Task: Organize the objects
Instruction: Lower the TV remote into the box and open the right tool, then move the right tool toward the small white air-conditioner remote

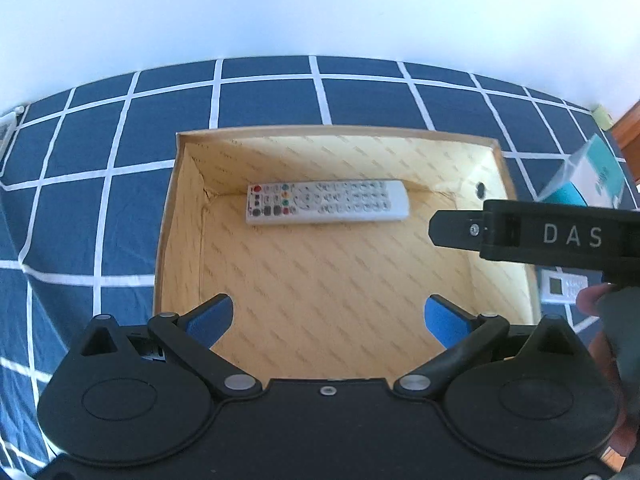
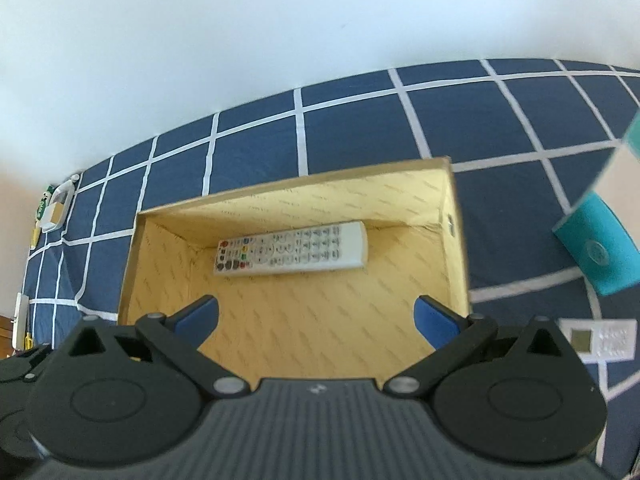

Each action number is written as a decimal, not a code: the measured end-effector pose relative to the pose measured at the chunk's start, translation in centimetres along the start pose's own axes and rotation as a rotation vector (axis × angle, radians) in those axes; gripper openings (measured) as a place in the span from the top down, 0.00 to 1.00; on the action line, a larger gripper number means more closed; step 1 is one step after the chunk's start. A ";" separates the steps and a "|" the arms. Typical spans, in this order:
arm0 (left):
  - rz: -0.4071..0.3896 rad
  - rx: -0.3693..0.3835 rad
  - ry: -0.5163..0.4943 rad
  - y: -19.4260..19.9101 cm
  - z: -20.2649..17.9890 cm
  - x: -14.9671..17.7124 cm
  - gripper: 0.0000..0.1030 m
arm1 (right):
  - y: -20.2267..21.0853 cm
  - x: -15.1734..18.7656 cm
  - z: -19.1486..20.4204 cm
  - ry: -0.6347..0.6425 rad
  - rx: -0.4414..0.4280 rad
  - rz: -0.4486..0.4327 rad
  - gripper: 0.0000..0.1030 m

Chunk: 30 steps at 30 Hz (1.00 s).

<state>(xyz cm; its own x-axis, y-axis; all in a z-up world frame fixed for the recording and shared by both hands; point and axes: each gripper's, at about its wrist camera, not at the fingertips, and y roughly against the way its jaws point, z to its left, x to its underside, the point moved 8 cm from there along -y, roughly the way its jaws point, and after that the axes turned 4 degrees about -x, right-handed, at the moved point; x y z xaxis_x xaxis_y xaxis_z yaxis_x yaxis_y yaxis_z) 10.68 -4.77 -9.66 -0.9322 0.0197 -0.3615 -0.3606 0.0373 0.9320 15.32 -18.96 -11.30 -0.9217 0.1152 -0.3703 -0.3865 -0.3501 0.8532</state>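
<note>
A white remote control (image 1: 327,202) (image 2: 291,249) lies flat along the far wall inside an open cardboard box (image 1: 178,184) (image 2: 454,216) on the checked bed cover. My left gripper (image 1: 327,318) hangs above the box's near half, its blue fingers spread wide with nothing between them. My right gripper (image 2: 316,318) hovers over the same box, equally open and empty. The right gripper's black body also juts in from the right edge of the left wrist view, above the box's right wall. Neither gripper touches the remote.
The bed cover (image 1: 80,160) (image 2: 360,128) is dark blue with white grid lines, against a white wall. A teal and white box (image 1: 592,176) (image 2: 604,248) lies right of the cardboard box. A small white device with a screen (image 1: 562,289) (image 2: 600,340) lies near it. Small items (image 2: 56,212) sit at the far left edge.
</note>
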 end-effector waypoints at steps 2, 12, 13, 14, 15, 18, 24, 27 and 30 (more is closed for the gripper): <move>-0.010 -0.004 -0.006 0.8 -0.6 0.7 0.00 | 1.1 0.8 -0.4 -0.004 0.005 -0.007 0.00; -0.024 0.014 -0.037 4.1 -4.4 4.7 0.00 | 6.2 4.8 -3.2 -0.042 0.031 -0.043 0.00; -0.023 0.018 -0.039 4.3 -4.8 5.1 0.00 | 6.5 5.1 -3.4 -0.045 0.033 -0.045 0.00; -0.022 0.021 -0.041 4.5 -5.3 5.4 0.00 | 7.0 5.5 -3.9 -0.048 0.037 -0.047 0.00; -0.021 0.025 -0.045 4.7 -5.8 5.6 0.00 | 7.4 5.8 -4.2 -0.052 0.040 -0.049 0.00; -0.017 0.037 -0.060 5.0 -7.5 6.3 0.00 | 8.5 6.8 -5.6 -0.068 0.048 -0.055 0.00; -0.006 0.052 -0.100 5.0 -11.4 7.4 0.00 | 10.7 8.1 -9.1 -0.105 0.074 -0.064 0.00; -0.006 0.059 -0.112 4.9 -13.5 7.3 0.00 | 11.4 8.3 -11.2 -0.125 0.080 -0.064 0.00; -0.008 0.061 -0.117 4.8 -15.7 7.0 0.00 | 12.1 8.4 -13.3 -0.138 0.079 -0.056 0.00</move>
<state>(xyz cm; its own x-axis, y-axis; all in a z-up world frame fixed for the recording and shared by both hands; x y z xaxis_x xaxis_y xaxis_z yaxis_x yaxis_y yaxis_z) 1.93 -20.13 -7.24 -0.9179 0.1351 -0.3730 -0.3621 0.0988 0.9269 3.36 -34.64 -8.96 -0.8921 0.2609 -0.3689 -0.4337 -0.2656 0.8610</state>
